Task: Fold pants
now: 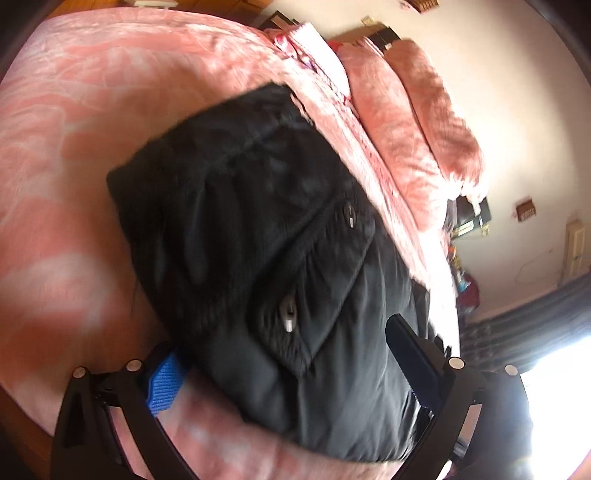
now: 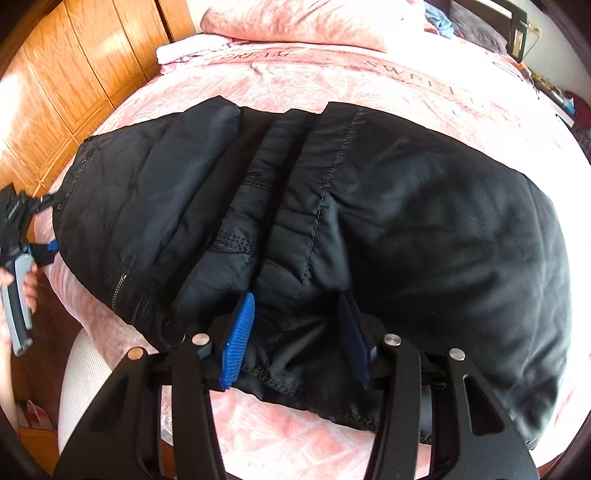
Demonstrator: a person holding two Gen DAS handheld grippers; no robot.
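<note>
Black padded pants (image 2: 369,206) lie folded across the pink bedspread (image 2: 295,77), with zip pockets showing at their left end. My right gripper (image 2: 295,325) points down at the near edge, its blue pads (image 2: 240,339) shut on a bunched fold of the fabric. In the left wrist view the pants (image 1: 258,221) fill the middle, blurred. My left gripper (image 1: 288,365) stands wide open around their near end, one blue pad (image 1: 164,384) beside the edge. The right wrist view shows the left gripper (image 2: 50,227) at the pants' far left end, held by a hand (image 2: 26,284).
Pink pillows (image 2: 303,18) and a folded white cloth (image 2: 184,51) lie at the head of the bed. A wooden wardrobe (image 2: 74,66) stands along the left side. A white stool (image 2: 85,369) sits by the bed's near corner. Bright window and dark curtain (image 1: 535,314) at right.
</note>
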